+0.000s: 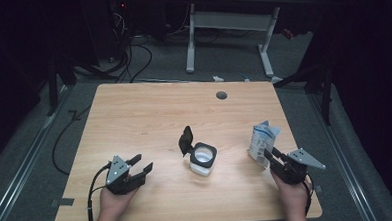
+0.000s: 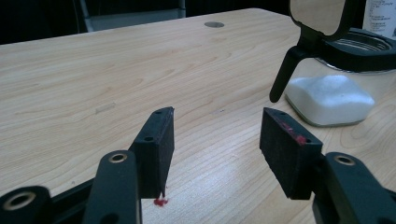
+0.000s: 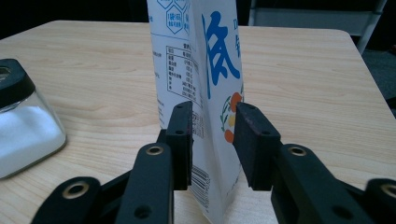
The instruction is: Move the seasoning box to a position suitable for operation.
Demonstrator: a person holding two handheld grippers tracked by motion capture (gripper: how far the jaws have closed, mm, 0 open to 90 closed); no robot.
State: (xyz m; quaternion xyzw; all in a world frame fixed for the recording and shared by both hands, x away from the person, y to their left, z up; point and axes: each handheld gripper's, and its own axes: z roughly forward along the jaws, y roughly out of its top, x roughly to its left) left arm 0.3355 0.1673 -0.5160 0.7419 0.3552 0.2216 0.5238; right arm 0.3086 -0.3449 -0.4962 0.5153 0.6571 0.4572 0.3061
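**Pouch released upright, jar open and waiting**

The right gripper point(image 3: 212, 140) is seen with its jaws spread on either side of a white-and-blue printed pouch point(image 3: 201, 79), which stands upright between them on the wooden table point(image 1: 149, 117). A small gap appears on each side, so the pouch is judged to be straddled rather than pinched. The left gripper point(image 2: 217, 140) is held spread and empty, low over the table.

Ahead and to the right of the left gripper's jaws, a glass jar point(image 1: 203, 160) of white granules is found, its black flip lid point(image 1: 186, 139) raised. From the right gripper it lies off to the left, well apart from the pouch.

As a judgement: the jar has been opened and the pouch set down on its base. What remains cannot be told for certain; closing the lid looks the likeliest step left.
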